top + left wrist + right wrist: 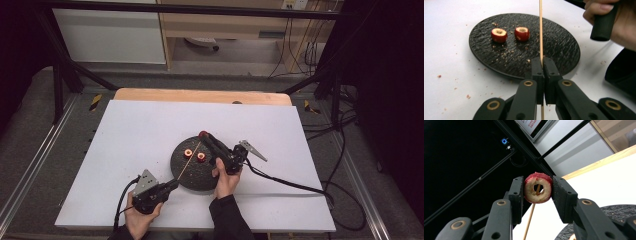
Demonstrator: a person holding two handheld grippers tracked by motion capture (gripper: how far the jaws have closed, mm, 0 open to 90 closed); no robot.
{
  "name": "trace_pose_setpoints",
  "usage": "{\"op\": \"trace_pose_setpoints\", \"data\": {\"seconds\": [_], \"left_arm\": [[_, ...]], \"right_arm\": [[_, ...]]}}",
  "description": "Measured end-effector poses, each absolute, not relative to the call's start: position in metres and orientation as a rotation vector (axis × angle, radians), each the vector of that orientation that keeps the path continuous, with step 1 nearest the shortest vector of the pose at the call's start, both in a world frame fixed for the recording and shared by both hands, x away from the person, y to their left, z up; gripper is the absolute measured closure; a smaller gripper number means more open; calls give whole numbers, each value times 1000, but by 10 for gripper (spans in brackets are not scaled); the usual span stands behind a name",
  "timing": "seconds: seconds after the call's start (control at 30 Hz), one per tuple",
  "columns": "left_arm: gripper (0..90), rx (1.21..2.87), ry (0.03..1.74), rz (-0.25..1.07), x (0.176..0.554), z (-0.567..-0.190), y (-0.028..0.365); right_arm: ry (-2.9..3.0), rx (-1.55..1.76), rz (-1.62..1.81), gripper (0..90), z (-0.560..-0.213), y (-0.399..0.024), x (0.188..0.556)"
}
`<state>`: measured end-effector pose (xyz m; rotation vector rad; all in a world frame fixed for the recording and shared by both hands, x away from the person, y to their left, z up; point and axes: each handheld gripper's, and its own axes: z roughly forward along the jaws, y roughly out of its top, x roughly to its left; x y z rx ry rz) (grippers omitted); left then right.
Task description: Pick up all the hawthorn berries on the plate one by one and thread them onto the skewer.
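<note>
Red, cored fruit ring (538, 188), light and crumbly, sits pinched at its sides in the right tool (537, 188), raised at the black round plate's (194, 176) twelve o'clock edge. Squeezing harder could split it. Left tool (543, 65) is pressed together on the thin, stiff wooden skewer (540, 30), whose tip shows through the ring's hole; gripping it low seems best.

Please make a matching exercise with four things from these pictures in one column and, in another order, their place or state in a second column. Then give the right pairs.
Things:
1. wooden skewer
2. cored red fruit
3. two cored fruits
4. black plate

Places or states:
A. lying on the plate
B. clamped between the left gripper's jaws
C. resting on the white table, strewn with crumbs
D. held in the right gripper, the skewer tip seen through its hole

Pairs: 1-B, 2-D, 3-A, 4-C
</note>
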<state>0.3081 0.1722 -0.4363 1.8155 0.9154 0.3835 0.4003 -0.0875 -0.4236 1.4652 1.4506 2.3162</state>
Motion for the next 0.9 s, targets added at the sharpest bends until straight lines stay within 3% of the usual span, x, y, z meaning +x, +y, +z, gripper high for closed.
{"op": "trace_pose_setpoints", "data": {"seconds": [0.9], "left_arm": [[883,1790,939,398,336,-410,143]], "right_arm": [[1544,1466,2301,630,-427,-86,392]]}}
